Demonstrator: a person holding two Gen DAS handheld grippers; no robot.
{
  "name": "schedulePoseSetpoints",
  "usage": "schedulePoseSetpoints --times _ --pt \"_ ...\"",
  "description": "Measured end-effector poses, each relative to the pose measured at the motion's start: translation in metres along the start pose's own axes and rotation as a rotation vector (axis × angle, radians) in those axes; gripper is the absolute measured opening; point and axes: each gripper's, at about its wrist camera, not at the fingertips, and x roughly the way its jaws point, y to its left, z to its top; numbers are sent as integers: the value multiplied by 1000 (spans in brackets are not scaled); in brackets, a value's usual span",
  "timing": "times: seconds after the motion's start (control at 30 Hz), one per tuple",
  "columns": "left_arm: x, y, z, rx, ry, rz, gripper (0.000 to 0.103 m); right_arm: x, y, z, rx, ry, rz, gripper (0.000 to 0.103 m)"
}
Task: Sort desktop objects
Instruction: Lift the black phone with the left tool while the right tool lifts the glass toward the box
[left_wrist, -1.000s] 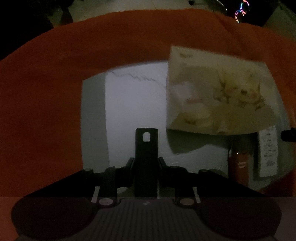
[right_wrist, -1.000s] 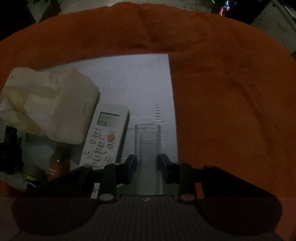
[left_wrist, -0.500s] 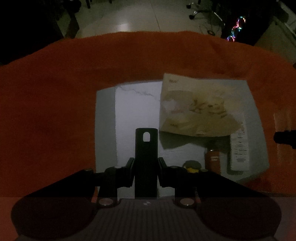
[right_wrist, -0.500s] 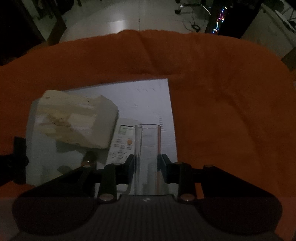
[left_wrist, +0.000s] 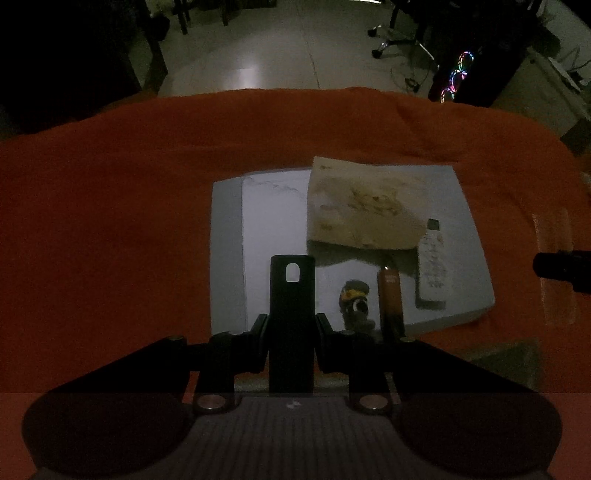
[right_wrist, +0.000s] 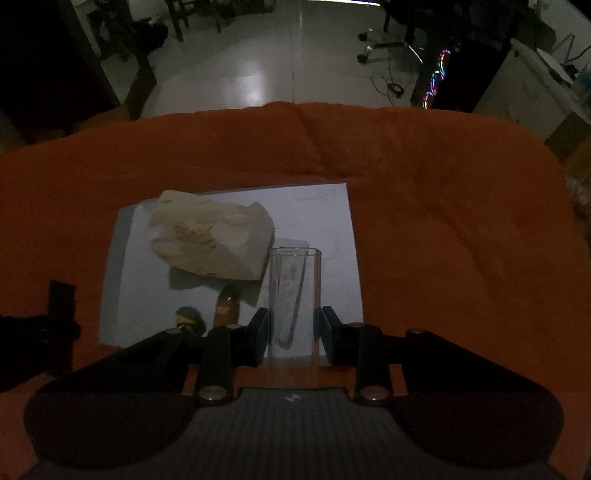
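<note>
While the left gripper (left_wrist: 291, 332) is clamped on a flat black plastic bar (left_wrist: 291, 295) above the pale grey board (left_wrist: 266, 236) on the orange cloth (left_wrist: 110, 221), the right gripper (right_wrist: 293, 330) grips a clear square tube (right_wrist: 294, 295) above this board's right edge.

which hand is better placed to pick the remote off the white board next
Right, tentatively. The remote lies on the white board's right side, nearer the right hand-held gripper. But both it and the left hand-held gripper seem fitted with upright pieces.
</note>
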Motion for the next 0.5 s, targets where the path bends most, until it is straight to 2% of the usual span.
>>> schedulePoseSetpoints --times 0.1,0.2,0.3,0.5 --pt "-12 -1 -12 -6 -10 -5 21 -16 8 -11 -11 -13 11 32" --pt "-21 -3 -27 -32 -30 22 21 -27 17 -25 -34 -19 19 32" --pt "-26 -2 -40 -73 -29 9 21 -34 27 -41 -52 -16 33 32" --pt "-35 -13 -66 -46 -34 -6 21 -38 48 -75 -111 14 68 32"
